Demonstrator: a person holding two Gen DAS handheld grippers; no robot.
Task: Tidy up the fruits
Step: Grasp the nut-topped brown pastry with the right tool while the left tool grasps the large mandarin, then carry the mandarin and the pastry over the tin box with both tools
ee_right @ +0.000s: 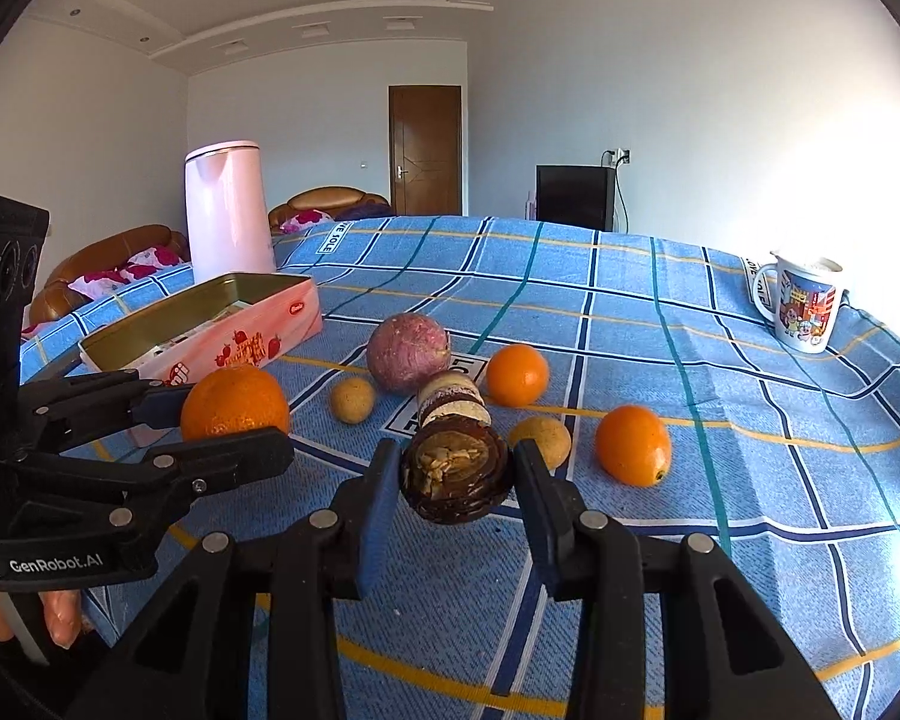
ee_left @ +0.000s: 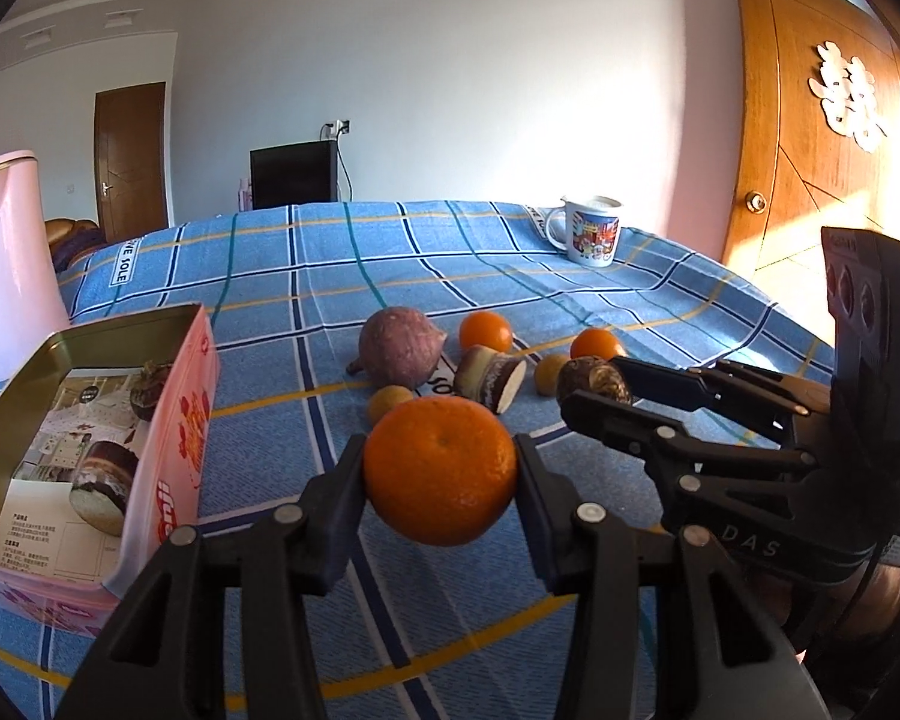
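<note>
My left gripper [ee_left: 441, 474] is shut on a large orange [ee_left: 441, 471], held above the blue checked cloth; it also shows in the right wrist view [ee_right: 234, 402]. My right gripper [ee_right: 456, 468] is shut on a dark brown taro piece [ee_right: 456, 471], seen from the left wrist view too [ee_left: 591, 384]. On the cloth lie a purple round root [ee_left: 399, 345], a cut taro piece [ee_left: 489, 375], two small oranges [ee_left: 485, 330] [ee_left: 597, 343] and two small brown fruits [ee_left: 390, 402] [ee_left: 551, 373]. An open pink tin [ee_left: 168, 420] at the left holds two dark taro pieces [ee_left: 105, 483].
A pink kettle [ee_left: 9, 258] stands behind the tin at the far left. A printed mug [ee_left: 591, 231] stands at the far right of the table [ee_left: 390, 252]. A wooden door [ee_left: 822, 138] is to the right.
</note>
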